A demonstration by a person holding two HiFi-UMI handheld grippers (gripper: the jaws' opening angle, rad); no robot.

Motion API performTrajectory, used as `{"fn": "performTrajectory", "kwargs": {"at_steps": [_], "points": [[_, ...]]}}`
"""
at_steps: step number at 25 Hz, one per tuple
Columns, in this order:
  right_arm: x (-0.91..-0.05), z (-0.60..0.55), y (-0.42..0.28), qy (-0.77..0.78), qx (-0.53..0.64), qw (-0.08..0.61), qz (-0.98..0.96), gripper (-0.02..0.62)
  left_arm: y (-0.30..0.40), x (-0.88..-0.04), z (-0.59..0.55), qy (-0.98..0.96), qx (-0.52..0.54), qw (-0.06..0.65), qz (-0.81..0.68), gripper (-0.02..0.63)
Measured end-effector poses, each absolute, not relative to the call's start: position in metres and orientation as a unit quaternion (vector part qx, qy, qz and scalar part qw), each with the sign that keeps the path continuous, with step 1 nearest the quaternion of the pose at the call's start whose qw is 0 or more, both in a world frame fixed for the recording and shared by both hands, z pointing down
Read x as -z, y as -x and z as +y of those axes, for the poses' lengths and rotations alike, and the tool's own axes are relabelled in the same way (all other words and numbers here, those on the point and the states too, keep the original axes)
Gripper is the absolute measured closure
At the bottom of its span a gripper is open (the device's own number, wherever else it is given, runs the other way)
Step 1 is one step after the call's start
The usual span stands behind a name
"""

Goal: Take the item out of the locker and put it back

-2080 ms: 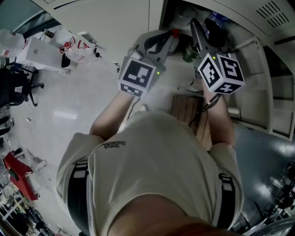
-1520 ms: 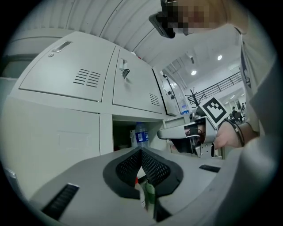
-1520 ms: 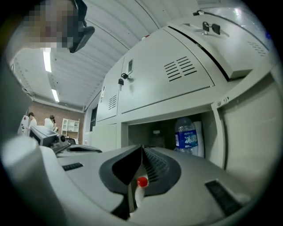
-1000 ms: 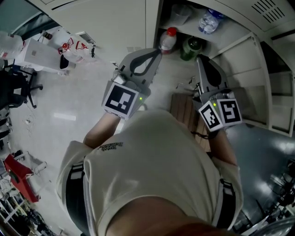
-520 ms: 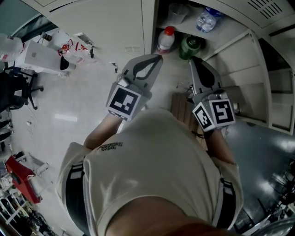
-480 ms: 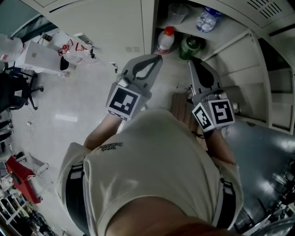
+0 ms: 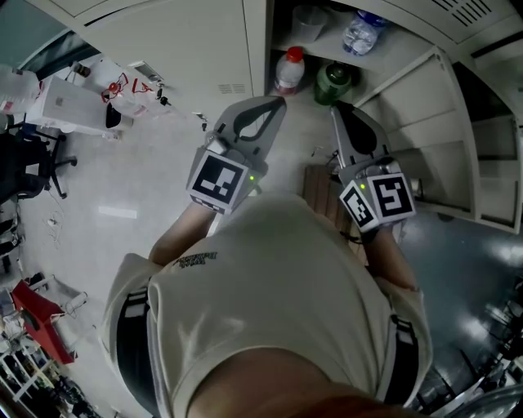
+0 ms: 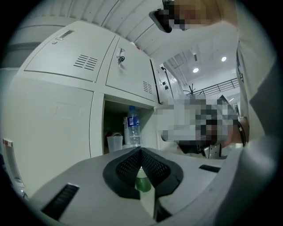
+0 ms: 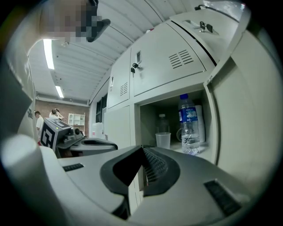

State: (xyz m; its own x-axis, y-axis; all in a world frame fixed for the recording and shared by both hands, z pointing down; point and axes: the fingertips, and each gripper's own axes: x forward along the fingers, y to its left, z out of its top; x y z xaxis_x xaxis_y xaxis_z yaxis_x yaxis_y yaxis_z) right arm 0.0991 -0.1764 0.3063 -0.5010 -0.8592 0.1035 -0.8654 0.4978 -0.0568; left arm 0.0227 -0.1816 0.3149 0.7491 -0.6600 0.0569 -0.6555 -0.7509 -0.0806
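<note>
The locker (image 7: 384, 61) stands open at the top of the head view. On its shelves are a clear cup (image 7: 310, 20), a water bottle (image 7: 359, 31), a white bottle with a red cap (image 7: 288, 72) and a green jar (image 7: 333, 82). My left gripper (image 7: 276, 101) is shut and holds nothing, its tip just below the red-capped bottle. My right gripper (image 7: 335, 111) is also shut and empty, just below the green jar. The left gripper view shows the water bottle (image 8: 133, 126) and the cup (image 8: 114, 143) beyond the shut left gripper (image 8: 141, 150). The right gripper view shows the water bottle (image 9: 189, 126) and the cup (image 9: 162, 140) past the shut right gripper (image 9: 142, 148).
The locker's open door (image 7: 445, 139) stands to the right of my right gripper. A closed locker front (image 7: 172, 41) is at the left. A slatted wooden piece (image 7: 323, 192) lies on the floor below my grippers. Bags and boxes (image 7: 90, 86) and a chair (image 7: 33, 159) are at the far left.
Both grippers have drawn back out of the locker toward the person's body. The red-capped bottle, earlier at the left gripper's tip, now stands free on the shelf.
</note>
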Motion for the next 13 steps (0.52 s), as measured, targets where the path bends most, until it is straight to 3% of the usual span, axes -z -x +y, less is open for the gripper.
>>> {"fn": "performTrajectory", "kwargs": {"at_steps": [13], "points": [[-0.3124, -0.1738, -0.1034, -0.505, -0.07, 0.025, -0.86, 0.594, -0.0204, -0.3128, -0.1767, 0.935, 0.039, 0.031, 0.35, 0.592]]}}
